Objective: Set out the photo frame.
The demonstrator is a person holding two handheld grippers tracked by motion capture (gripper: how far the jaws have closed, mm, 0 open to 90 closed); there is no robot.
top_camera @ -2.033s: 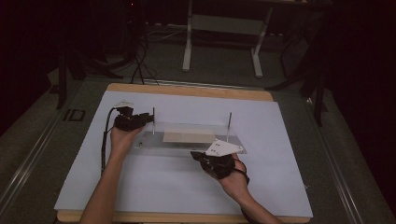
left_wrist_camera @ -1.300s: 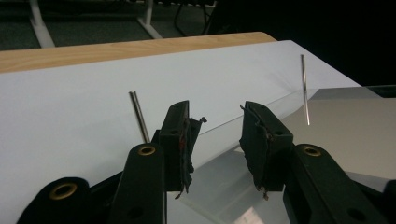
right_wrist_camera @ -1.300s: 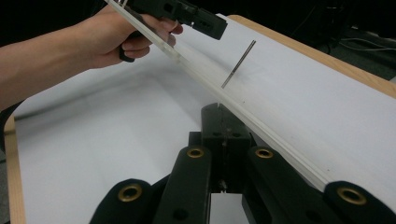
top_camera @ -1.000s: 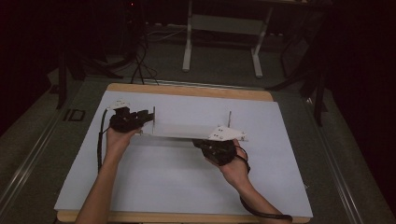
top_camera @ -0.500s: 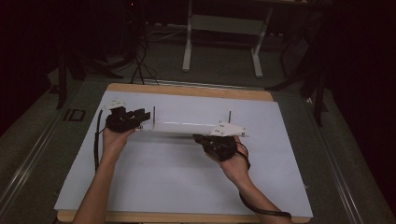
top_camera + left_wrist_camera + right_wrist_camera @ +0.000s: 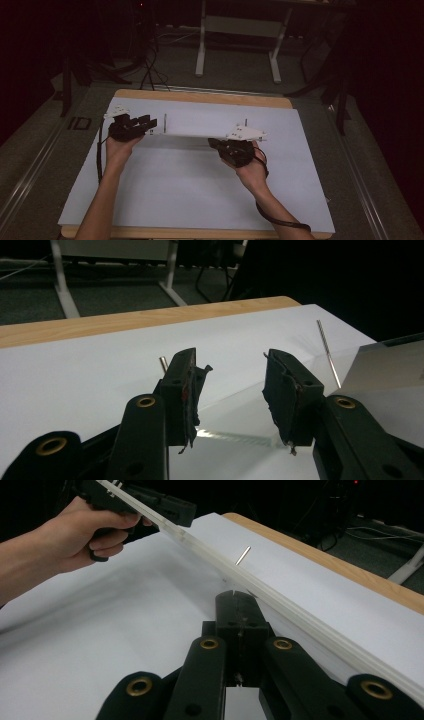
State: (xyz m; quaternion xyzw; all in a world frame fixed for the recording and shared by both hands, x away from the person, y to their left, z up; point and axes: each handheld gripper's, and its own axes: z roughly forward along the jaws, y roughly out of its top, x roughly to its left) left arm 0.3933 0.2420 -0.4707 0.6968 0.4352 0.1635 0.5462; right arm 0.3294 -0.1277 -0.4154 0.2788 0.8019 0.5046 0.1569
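A long clear plate (image 6: 195,134) hangs edge-on above the white-papered table (image 6: 200,190). My right gripper (image 6: 216,143) is shut on its right end. In the right gripper view the jaws (image 6: 239,597) are pressed together against the plate's pale edge (image 6: 280,600). My left gripper (image 6: 150,125) is at the plate's left end. Its jaws have just been opening. In the left gripper view they (image 6: 230,385) stand apart, with the clear plate (image 6: 240,415) between them and untouched. Two thin metal rods (image 6: 165,121) (image 6: 245,121) stand upright just behind the plate.
The table's wooden rim (image 6: 200,97) runs along the far side. Behind it, on the dark floor, stand a white table frame (image 6: 240,25) and some cables (image 6: 150,70). A cable (image 6: 100,155) trails from the left gripper along the forearm.
The plate has tipped from lying flat to edge-on and moved a little farther back with both hands. The left jaws have spread apart.
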